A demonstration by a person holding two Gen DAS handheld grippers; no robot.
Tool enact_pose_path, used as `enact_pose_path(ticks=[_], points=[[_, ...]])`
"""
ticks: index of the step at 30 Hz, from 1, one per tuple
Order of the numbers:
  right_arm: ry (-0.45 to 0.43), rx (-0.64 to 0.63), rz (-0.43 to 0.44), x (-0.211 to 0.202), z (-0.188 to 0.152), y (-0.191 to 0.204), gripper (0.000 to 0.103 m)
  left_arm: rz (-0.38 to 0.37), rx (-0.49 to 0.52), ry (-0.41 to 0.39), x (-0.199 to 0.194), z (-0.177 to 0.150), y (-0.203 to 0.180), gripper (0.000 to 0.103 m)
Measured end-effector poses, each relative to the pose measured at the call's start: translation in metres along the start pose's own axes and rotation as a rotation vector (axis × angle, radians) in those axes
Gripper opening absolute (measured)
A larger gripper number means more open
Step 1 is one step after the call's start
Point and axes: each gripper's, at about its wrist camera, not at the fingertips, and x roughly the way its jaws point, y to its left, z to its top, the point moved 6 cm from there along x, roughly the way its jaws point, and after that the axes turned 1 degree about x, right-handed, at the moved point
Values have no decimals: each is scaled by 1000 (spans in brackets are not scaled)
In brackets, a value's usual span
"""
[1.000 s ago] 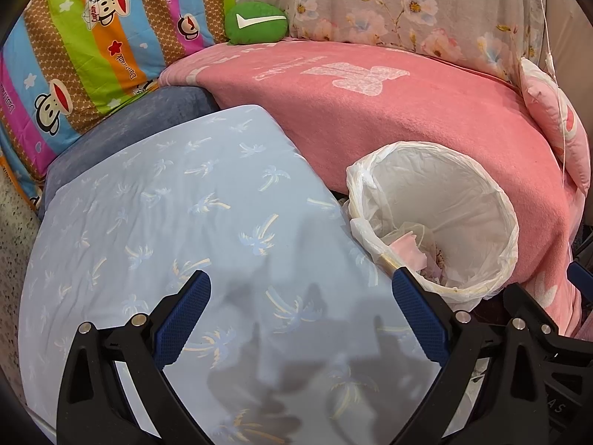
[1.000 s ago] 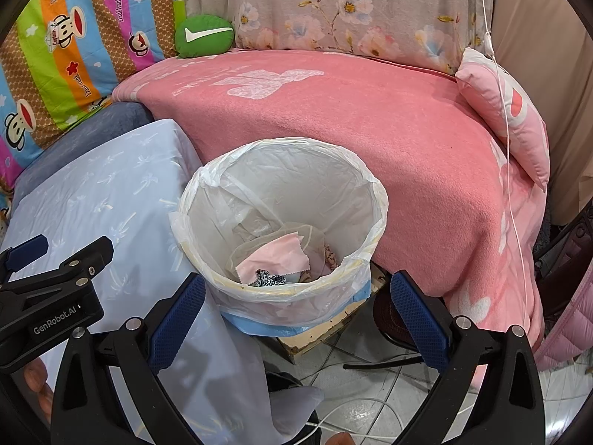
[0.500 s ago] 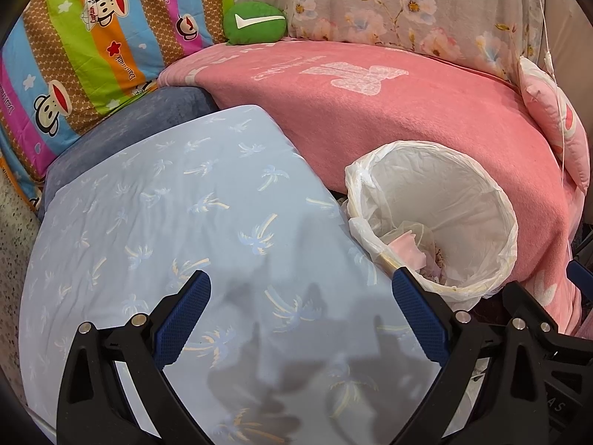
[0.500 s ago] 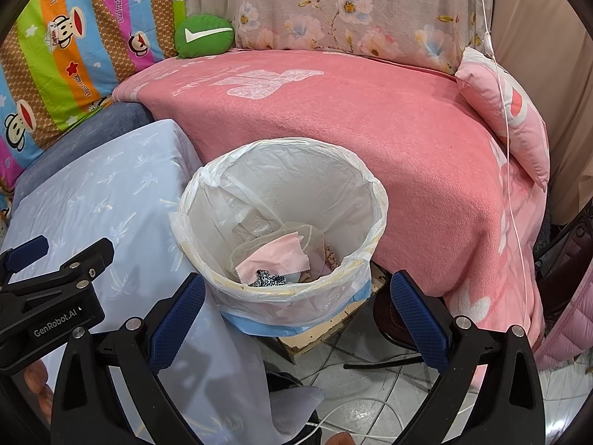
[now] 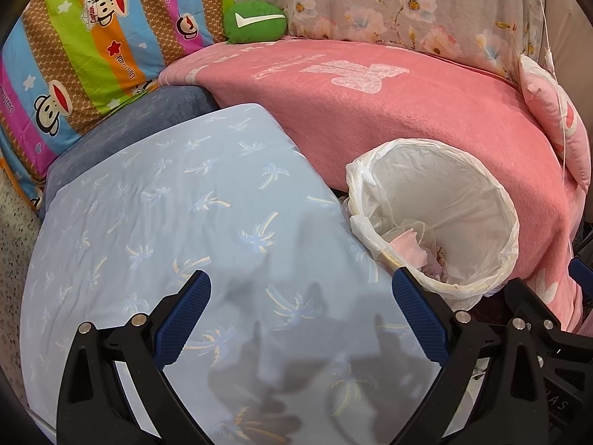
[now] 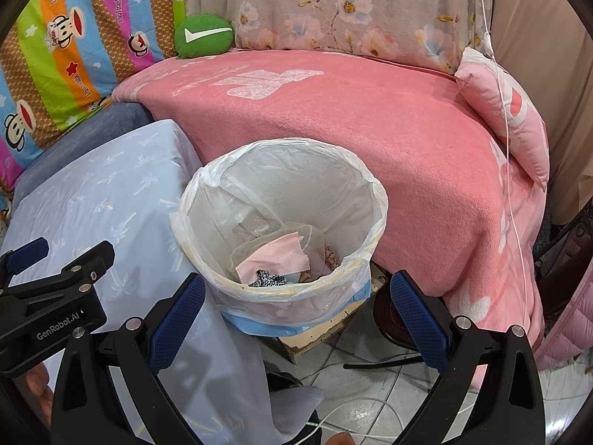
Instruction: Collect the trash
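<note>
We find the left gripper (image 5: 298, 306) and right gripper (image 6: 296, 306) spread wide, holding nothing; scraps lie inside the bin (image 6: 370, 181) (collection apparently complete); next, locate further trash.

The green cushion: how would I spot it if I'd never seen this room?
Start at the pink blanket covering the seat. At its back left corner, against the striped monkey-print fabric, sits the green cushion. It alone is plain green with a white tick mark.
</note>
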Motion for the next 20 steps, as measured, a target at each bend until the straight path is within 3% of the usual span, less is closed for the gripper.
enact_pose_path(ticks=[20], points=[[-2,1,-1,-2,-2,0,98,-6,9,1,-1,-1,0,94]])
